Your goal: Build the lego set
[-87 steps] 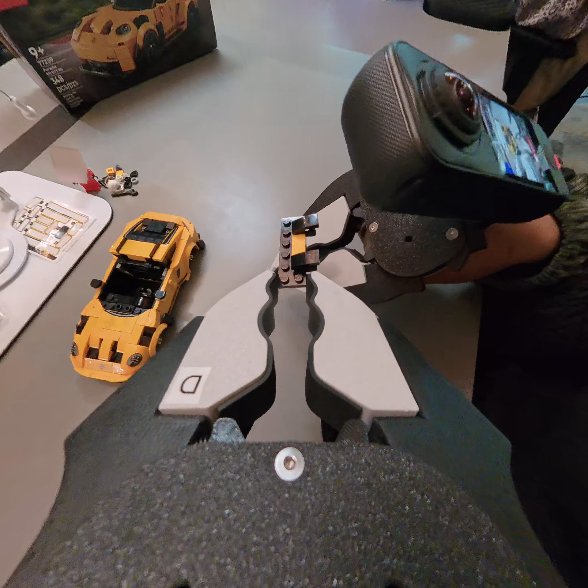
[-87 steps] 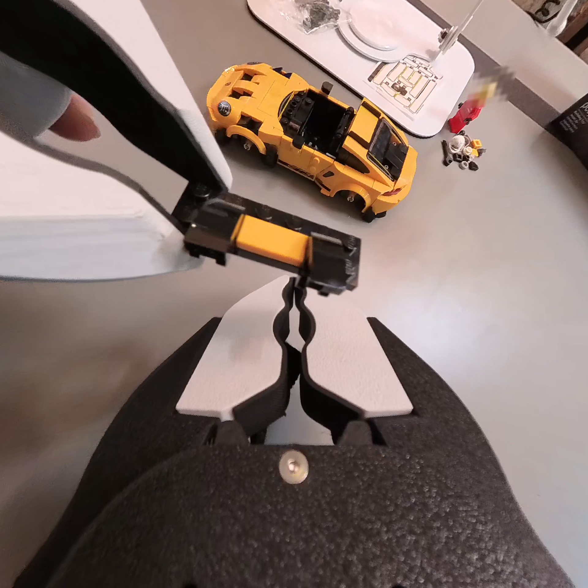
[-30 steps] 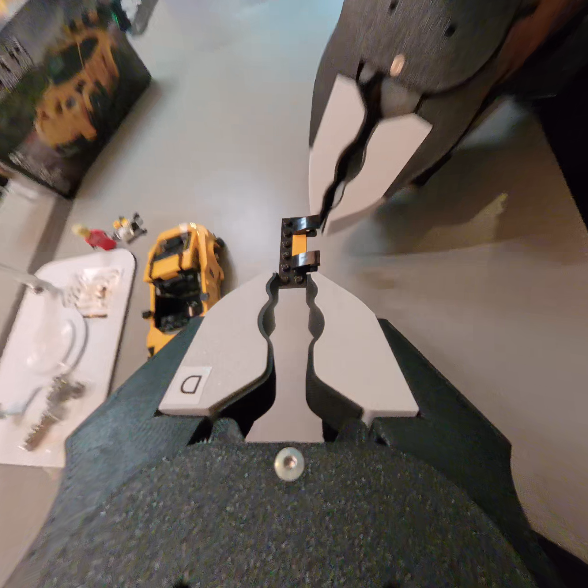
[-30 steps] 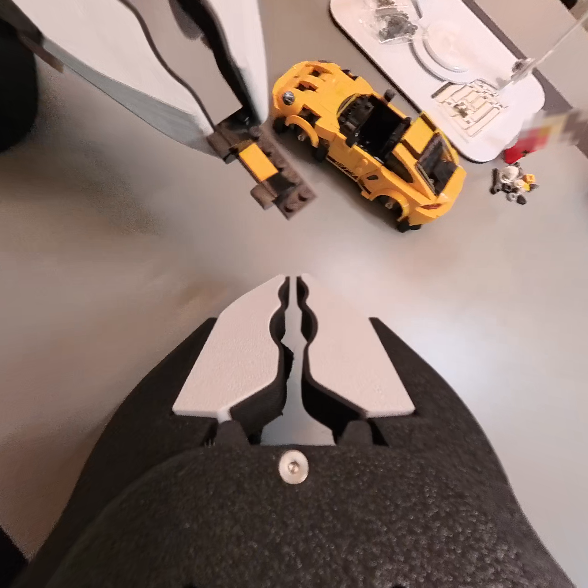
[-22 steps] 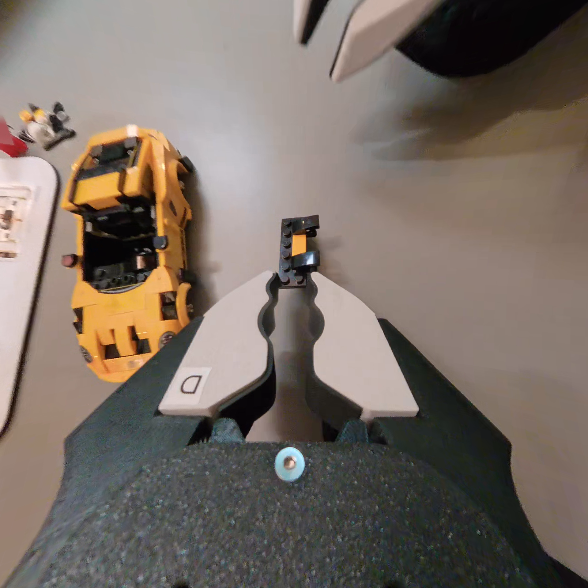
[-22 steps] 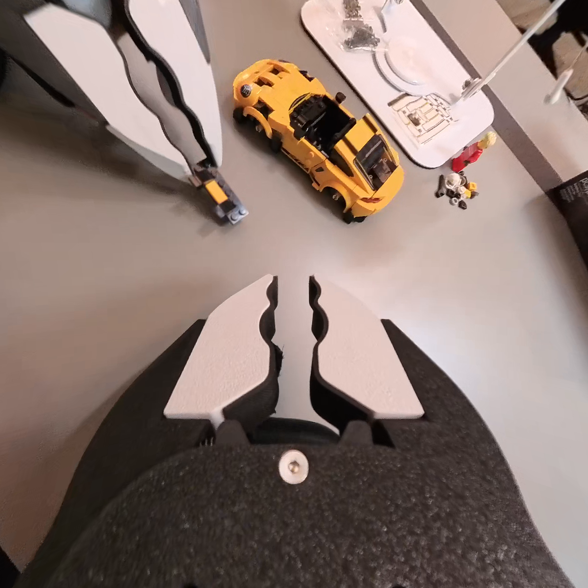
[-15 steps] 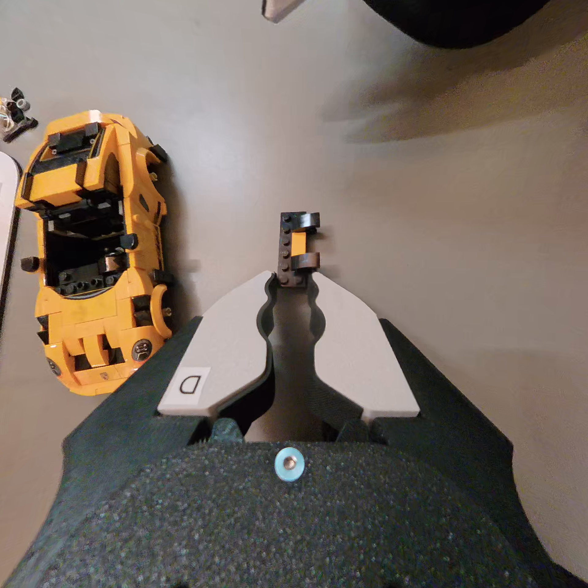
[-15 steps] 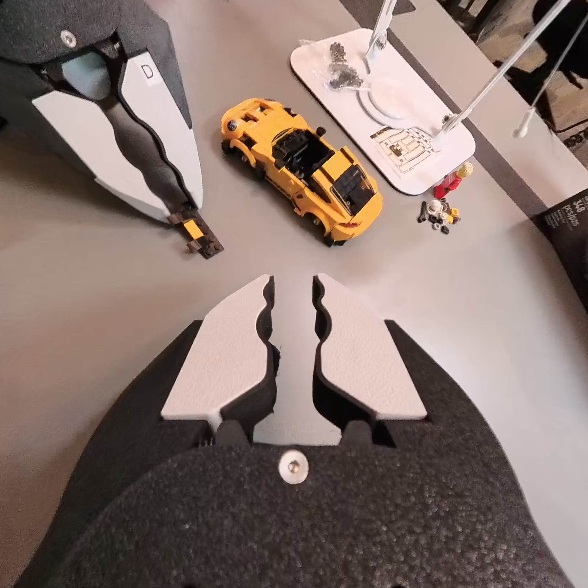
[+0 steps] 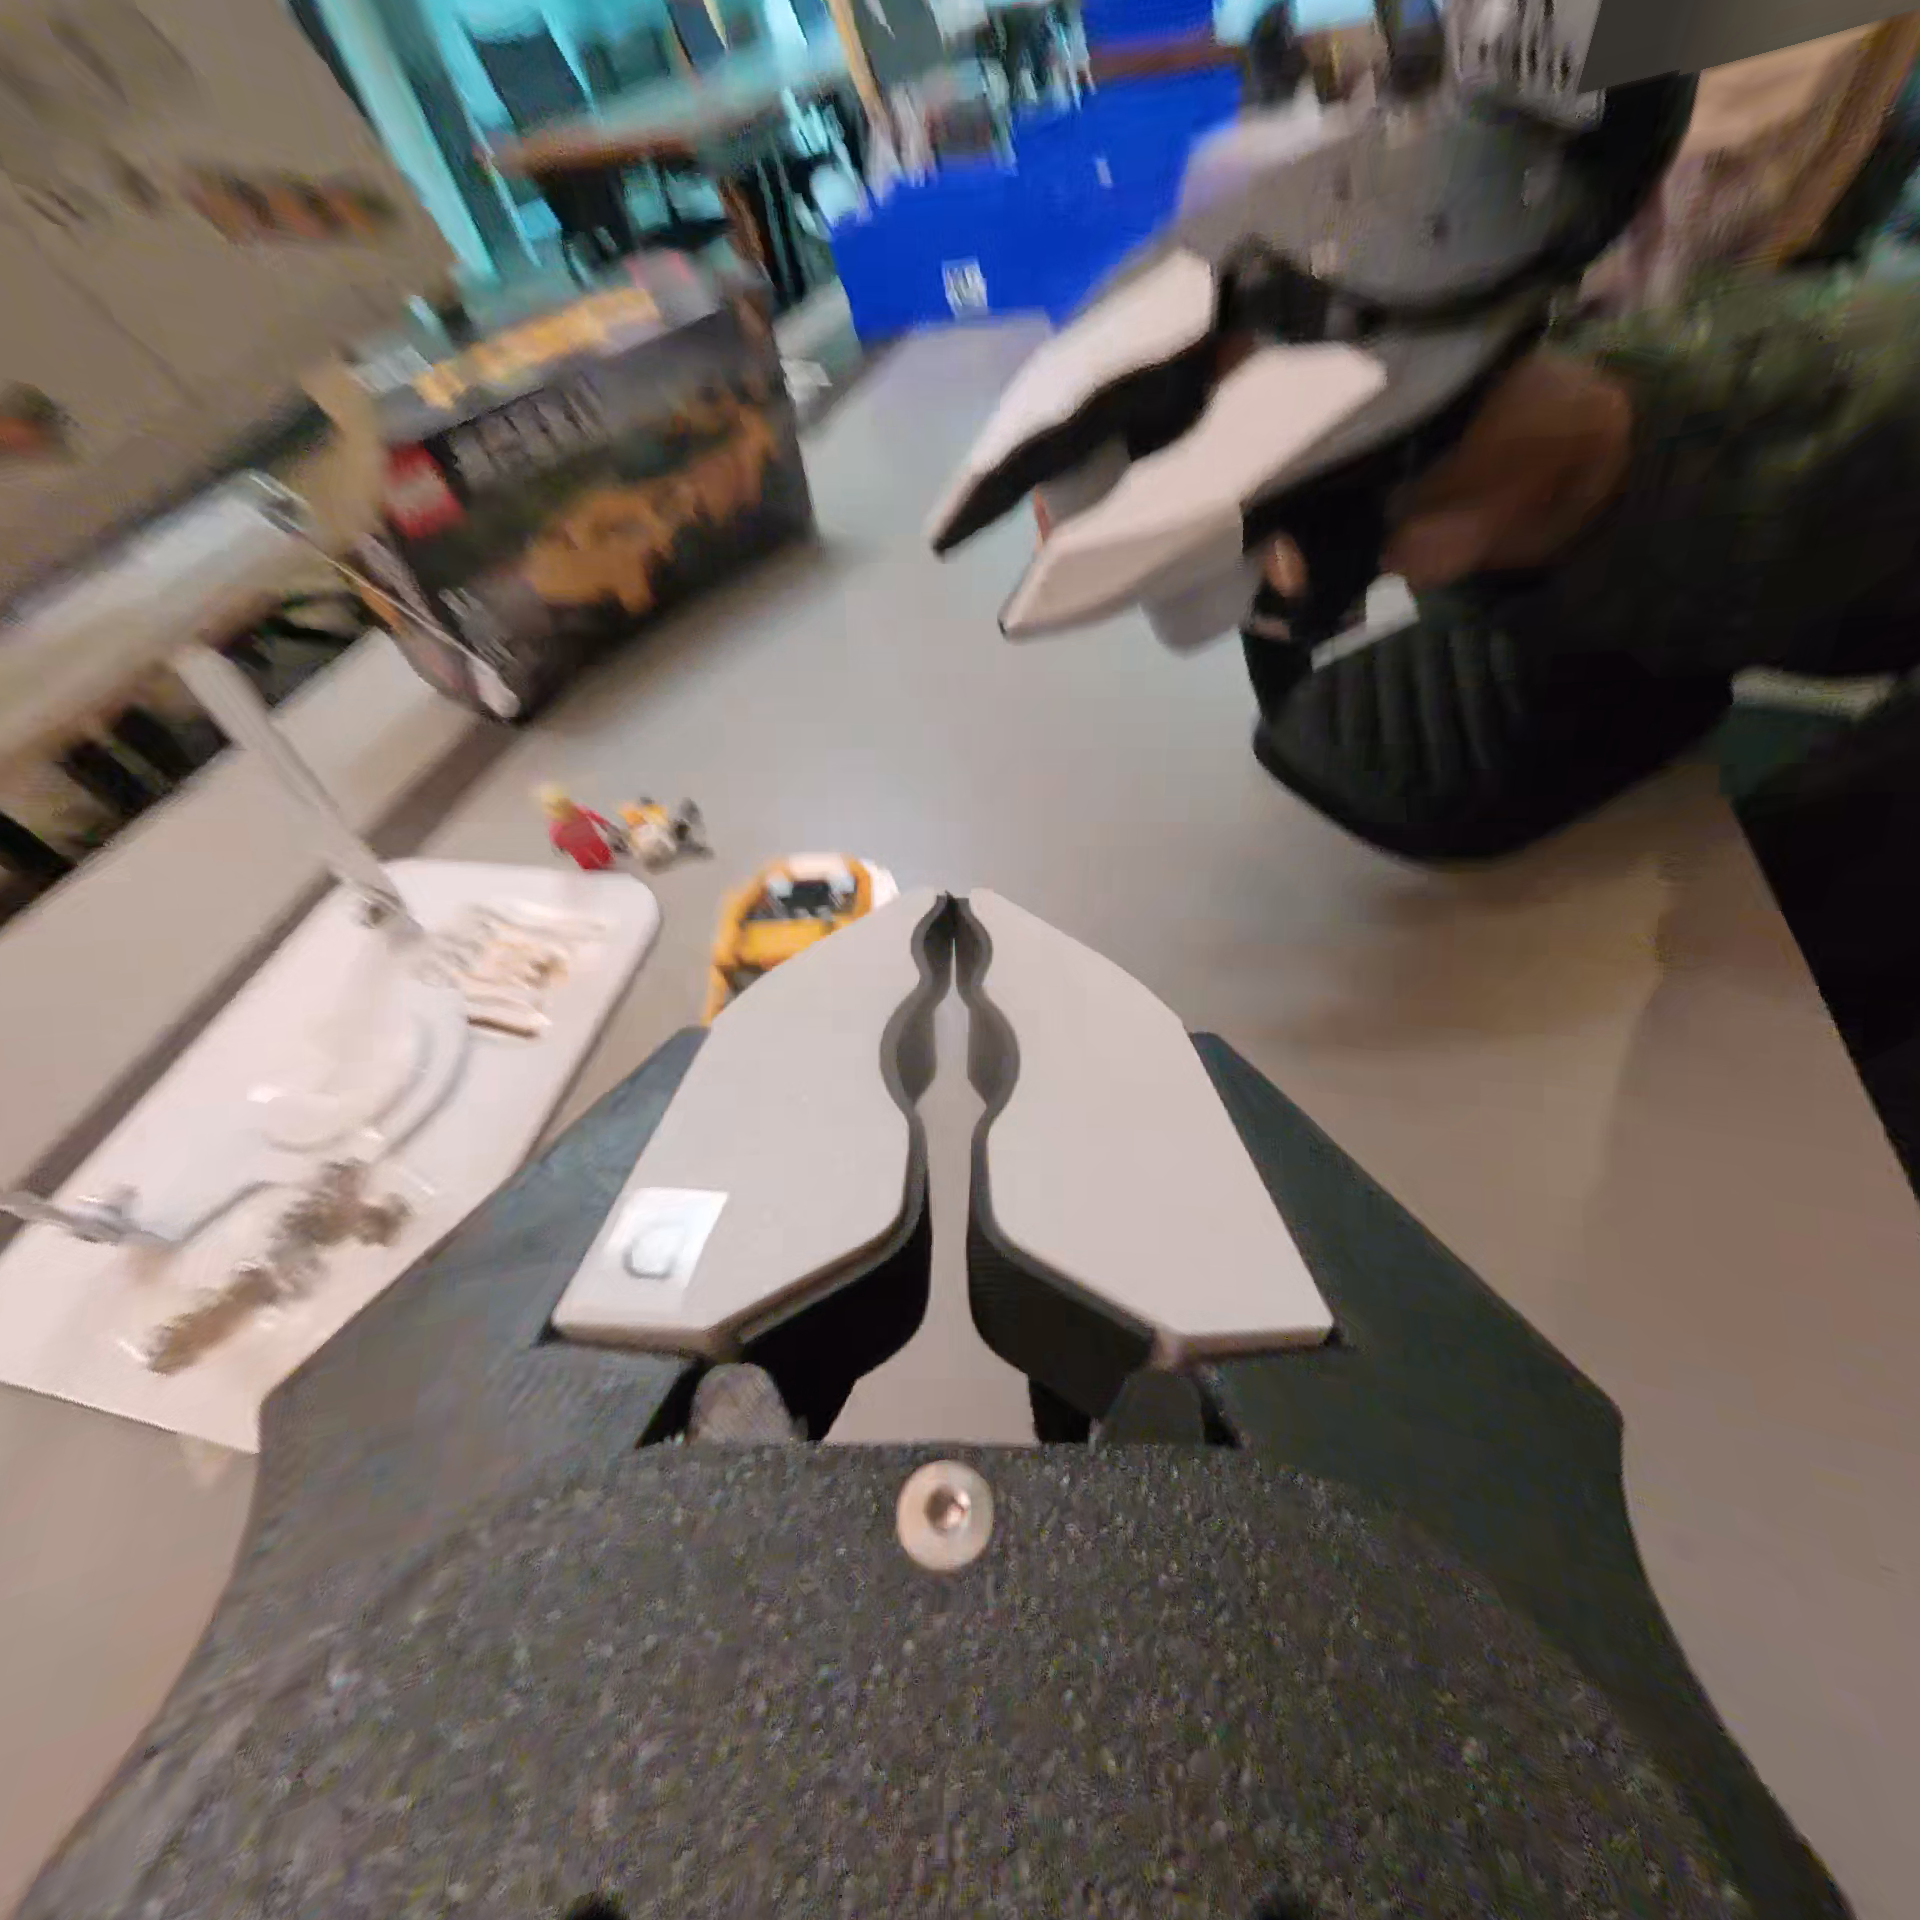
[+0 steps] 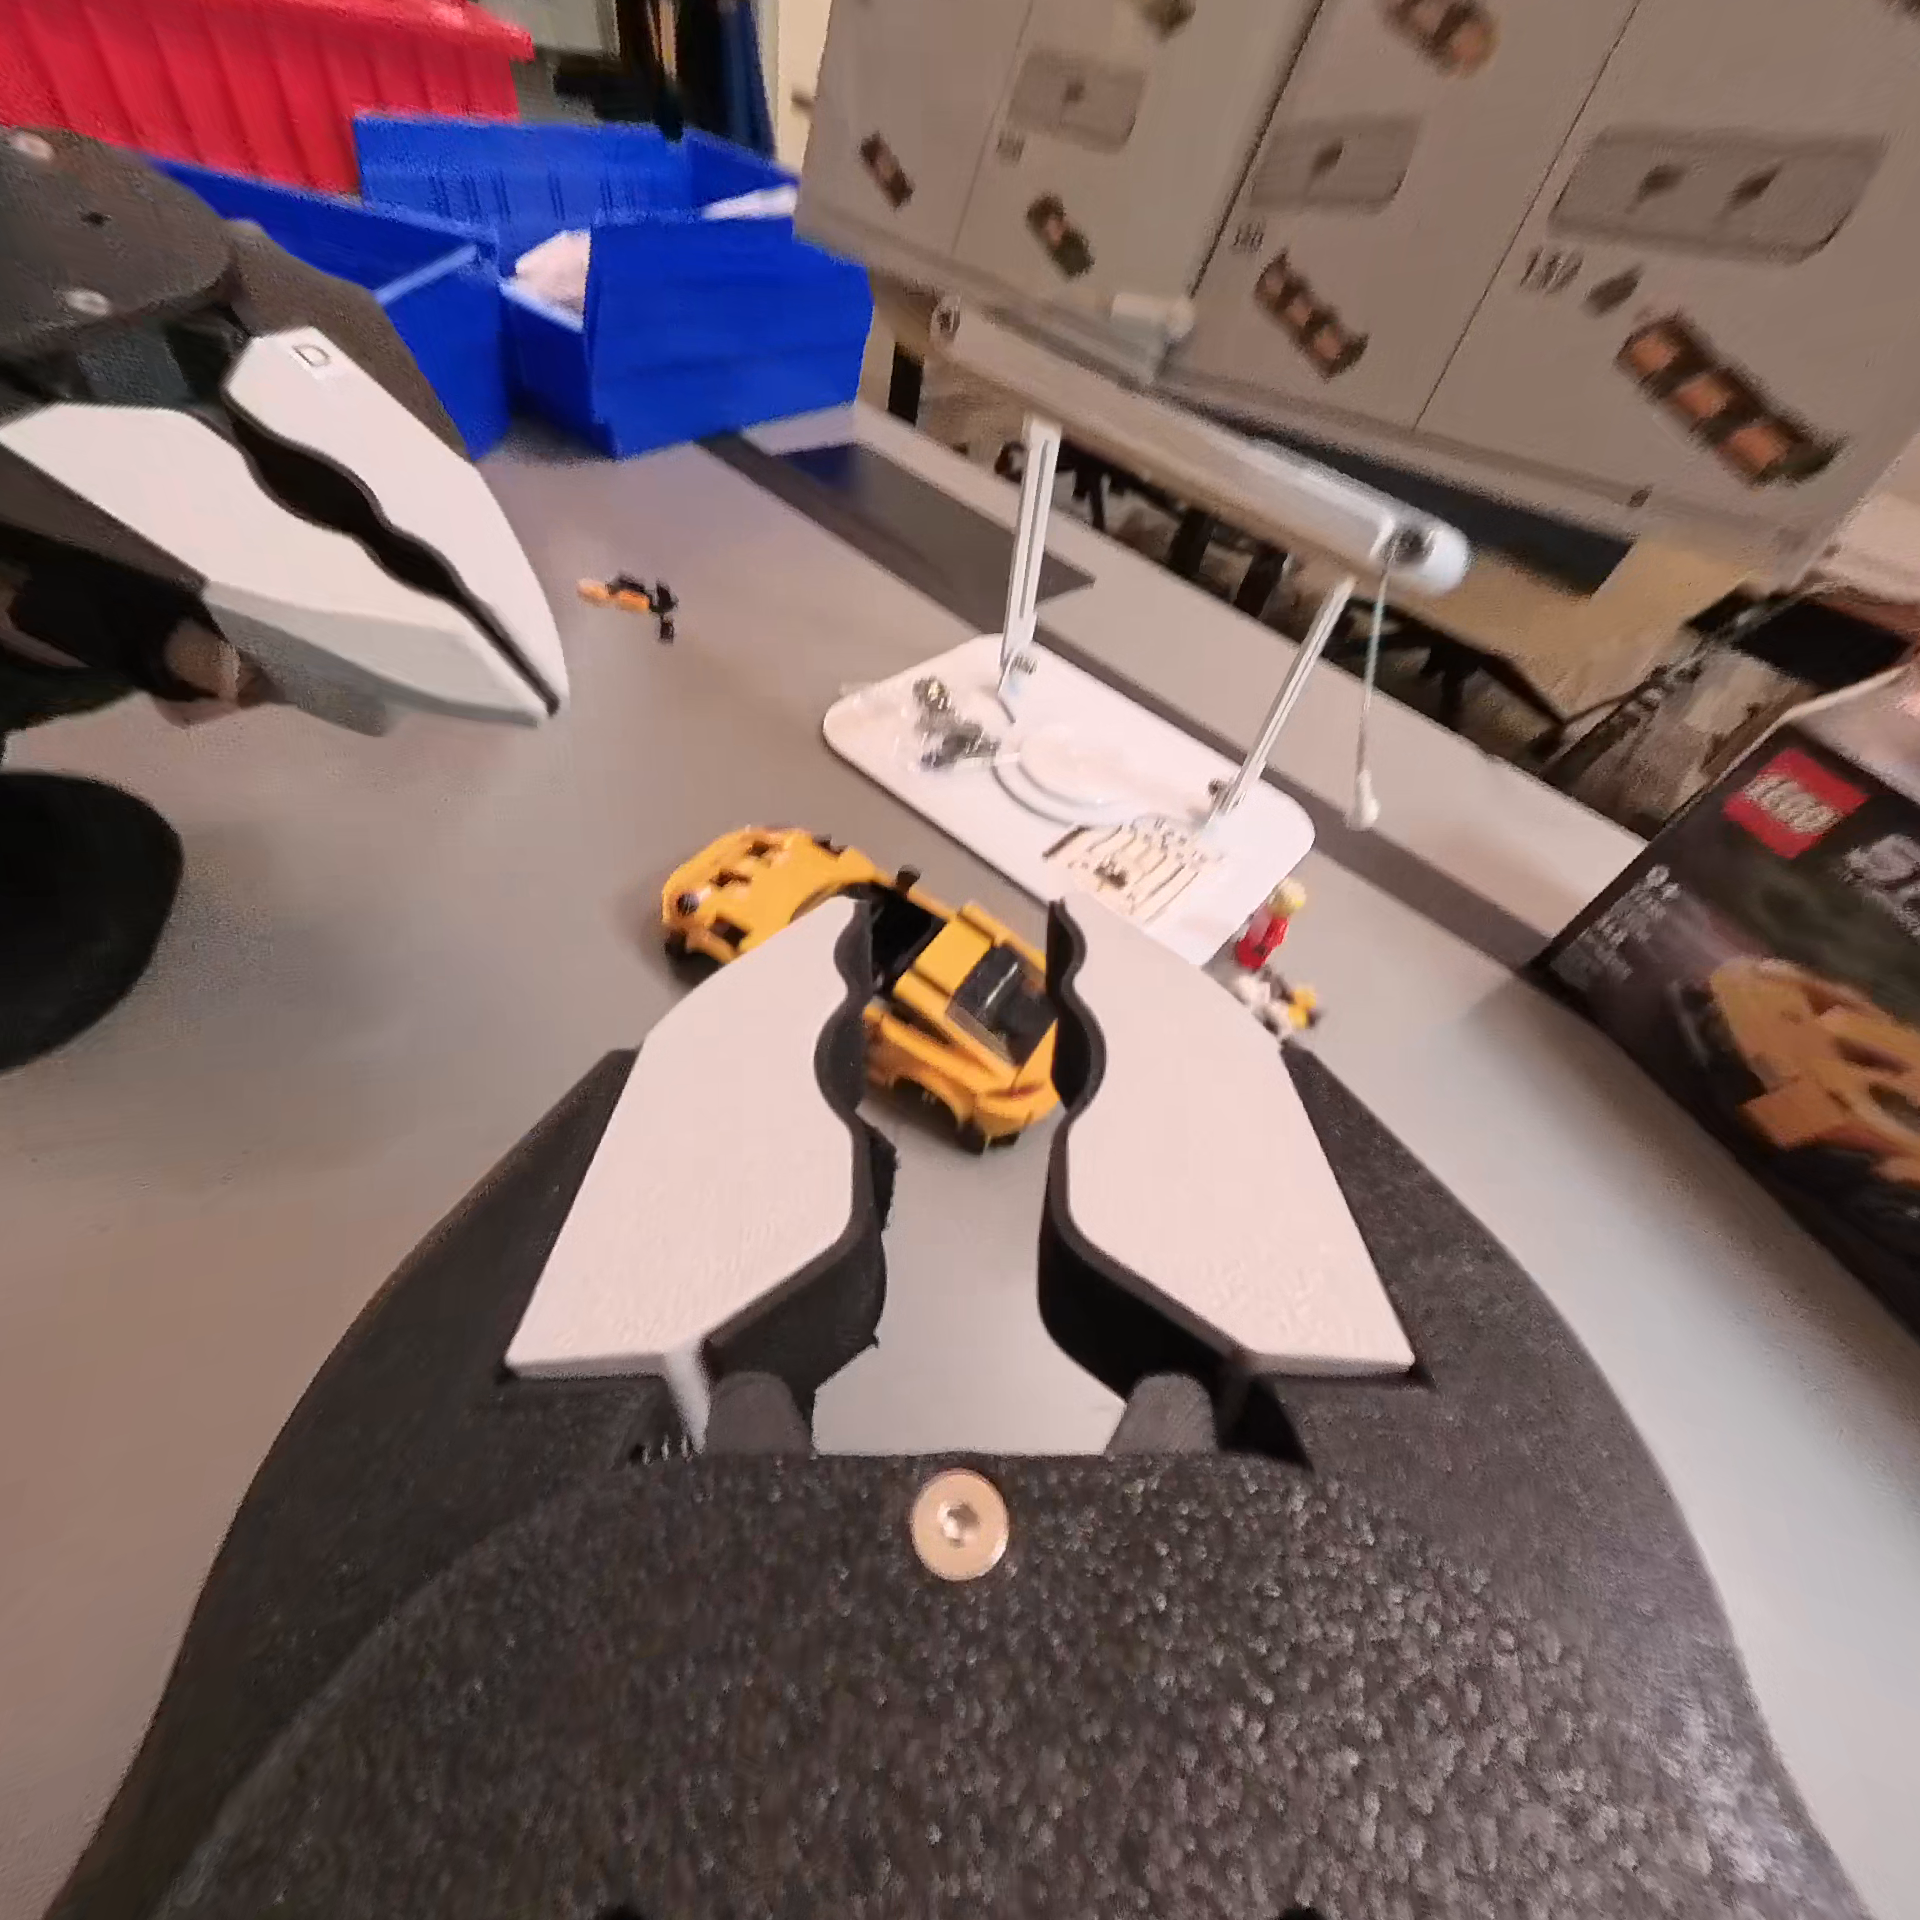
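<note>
our left gripper hangs above the tabletop, fingers pressed together on nothing. our right gripper has its fingers apart and empty. the yellow lego car sits on the tabletop beside the white tray, near the set box.

car before the tray — box to its right

Grey table with the lego laid out

On it: yellow car, white tray (with loose parts), set box, minifigure.
</note>
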A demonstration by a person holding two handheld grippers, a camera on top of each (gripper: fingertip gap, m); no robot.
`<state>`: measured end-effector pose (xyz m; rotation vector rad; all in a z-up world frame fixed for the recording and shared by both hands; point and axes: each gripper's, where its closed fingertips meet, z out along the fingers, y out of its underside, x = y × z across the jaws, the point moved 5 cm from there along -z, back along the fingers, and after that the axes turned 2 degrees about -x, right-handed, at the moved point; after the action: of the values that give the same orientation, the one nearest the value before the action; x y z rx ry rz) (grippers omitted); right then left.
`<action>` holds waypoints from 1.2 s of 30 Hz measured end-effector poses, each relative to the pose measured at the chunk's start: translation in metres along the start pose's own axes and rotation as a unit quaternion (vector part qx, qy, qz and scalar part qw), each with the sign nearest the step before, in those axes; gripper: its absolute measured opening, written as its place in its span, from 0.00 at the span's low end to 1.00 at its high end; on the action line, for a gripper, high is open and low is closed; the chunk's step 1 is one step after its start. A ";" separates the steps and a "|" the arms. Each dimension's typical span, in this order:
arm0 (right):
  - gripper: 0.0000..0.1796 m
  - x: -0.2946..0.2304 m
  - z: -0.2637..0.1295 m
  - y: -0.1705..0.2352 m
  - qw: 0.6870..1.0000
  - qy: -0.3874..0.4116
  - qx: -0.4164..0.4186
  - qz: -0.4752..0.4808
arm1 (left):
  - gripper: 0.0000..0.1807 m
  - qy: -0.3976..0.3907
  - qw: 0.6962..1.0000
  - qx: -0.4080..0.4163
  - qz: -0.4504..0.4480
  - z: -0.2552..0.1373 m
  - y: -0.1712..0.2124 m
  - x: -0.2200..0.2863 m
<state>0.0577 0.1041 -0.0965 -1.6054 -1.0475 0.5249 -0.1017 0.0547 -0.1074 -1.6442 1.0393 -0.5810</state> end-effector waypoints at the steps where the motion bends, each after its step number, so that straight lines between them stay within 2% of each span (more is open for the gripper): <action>1: 0.18 0.002 0.001 -0.008 1.000 0.005 0.011 -0.002 | 0.00 -0.020 0.999 0.025 -0.001 -0.005 -0.010 -0.006; 5: 0.19 0.012 0.003 -0.045 0.997 0.021 0.070 0.009 | 0.00 -0.136 0.986 0.095 0.021 -0.025 -0.048 -0.033; 10: 0.04 0.026 0.010 -0.093 0.990 0.047 0.133 0.011 | 0.00 -0.249 0.957 0.146 -0.009 -0.040 -0.087 -0.073; 11: 0.00 0.029 0.013 -0.102 0.988 0.053 0.142 0.011 | 0.00 -0.266 0.952 0.153 -0.015 -0.042 -0.094 -0.081; 18: 0.00 0.051 0.035 -0.152 0.979 0.083 0.184 0.013 | 0.00 -0.335 0.924 0.174 -0.057 -0.042 -0.125 -0.131; 22: 0.00 0.063 0.047 -0.148 0.975 0.095 0.199 0.040 | 0.00 -0.358 0.914 0.175 -0.076 -0.031 -0.125 -0.151; 29: 0.00 0.076 0.056 -0.123 0.969 0.131 0.210 0.028 | 0.00 -0.381 0.907 0.161 -0.081 -0.008 -0.095 -0.162; 36: 0.00 0.063 0.070 -0.116 0.967 0.151 0.204 -0.024 | 0.00 -0.415 0.890 0.178 -0.063 -0.015 -0.089 -0.160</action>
<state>-0.0063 0.1964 0.0015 -1.2419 -0.6937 0.4145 -0.1640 0.1898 0.0005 -1.4101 0.1773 -0.0906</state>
